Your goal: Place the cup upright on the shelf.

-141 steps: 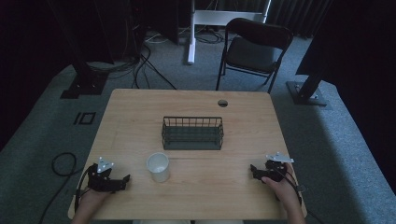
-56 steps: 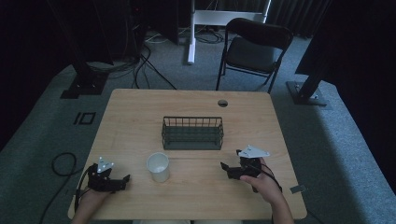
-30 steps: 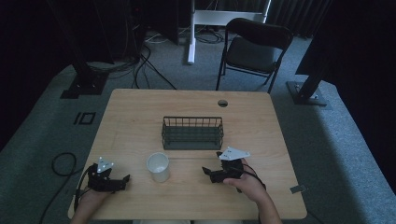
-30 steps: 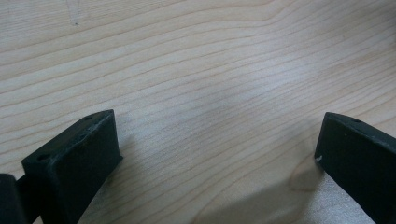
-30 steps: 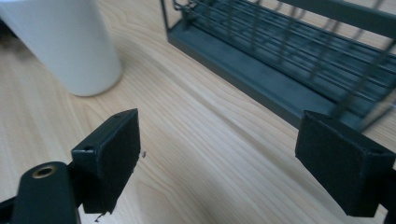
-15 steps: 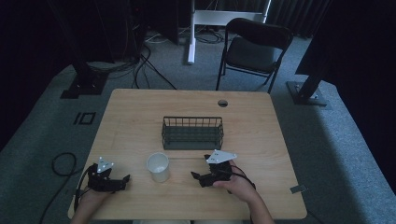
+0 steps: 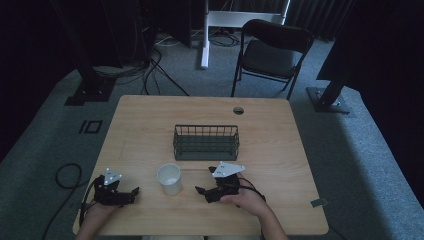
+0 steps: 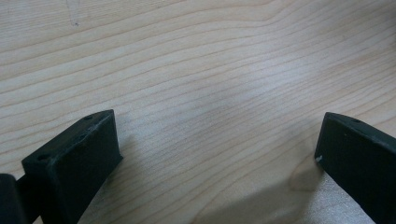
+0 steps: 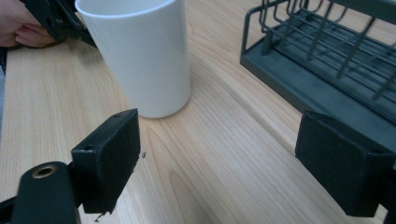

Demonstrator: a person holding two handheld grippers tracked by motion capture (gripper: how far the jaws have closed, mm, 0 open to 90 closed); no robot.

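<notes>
Right gripper (image 7: 202,191) sits low over the table (image 7: 280,150), jaws spread wide with nothing between them, pointing toward the cup (image 7: 169,178). And there's the cup: plain white, smooth-sided, slightly tapered, standing upright with its mouth open to the top, no print or label on the side we can see. In the right gripper view it rises just ahead of the left jaw, near but not touching, and clear wood shows between cup (image 9: 140,51) and pads. On the other side of that gap is the dark wire basket (image 9: 327,56), just off the right jaw. From above, the cup stands in front of the basket (image 7: 206,142), between the two grippers. Left gripper (image 7: 132,192) rests at the near left corner, well apart from the cup, jaws also wide over bare wood.
</notes>
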